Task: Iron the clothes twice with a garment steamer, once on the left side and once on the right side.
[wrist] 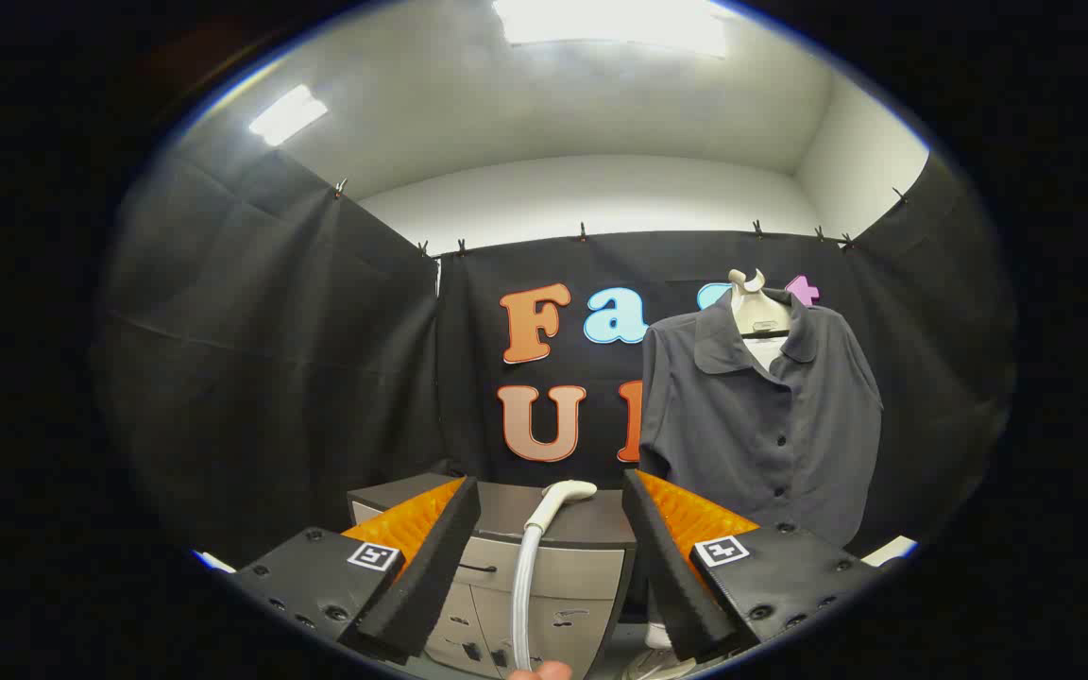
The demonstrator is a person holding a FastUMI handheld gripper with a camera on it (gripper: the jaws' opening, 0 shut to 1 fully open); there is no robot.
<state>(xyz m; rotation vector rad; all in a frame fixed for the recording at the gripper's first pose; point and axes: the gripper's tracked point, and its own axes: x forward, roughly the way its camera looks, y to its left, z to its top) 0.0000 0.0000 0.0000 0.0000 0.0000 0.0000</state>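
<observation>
- Two passes are called for, one on the left side and one on the right, and as far as this view shows neither has begun.
- Claw [552, 529]: fingers spread wide, holding nothing, with a broad gap between them.
- Steamer head [567, 492]: it lies on top of the grey cabinet [591, 529], which serves as the desk here, seen in the gap between the fingers and beyond their tips. Its white hose [525, 595] runs down over the cabinet's front, toward the viewer.
- Dark grey shirt [761, 425]: buttoned, hanging on a hanger [759, 316] against the booth's wall, beyond the right finger and to the right of the cabinet. It is well apart from the steamer head.
- A fingertip [544, 671] of a person shows near the lower end of the hose.
- Judgement of progress: the tool sits untouched, so the grasp comes first.
- Left to do: close on the steamer head, carry it to the shirt, stroke one side, then the other.
- I cannot tell whether any steam is coming from the head.
</observation>
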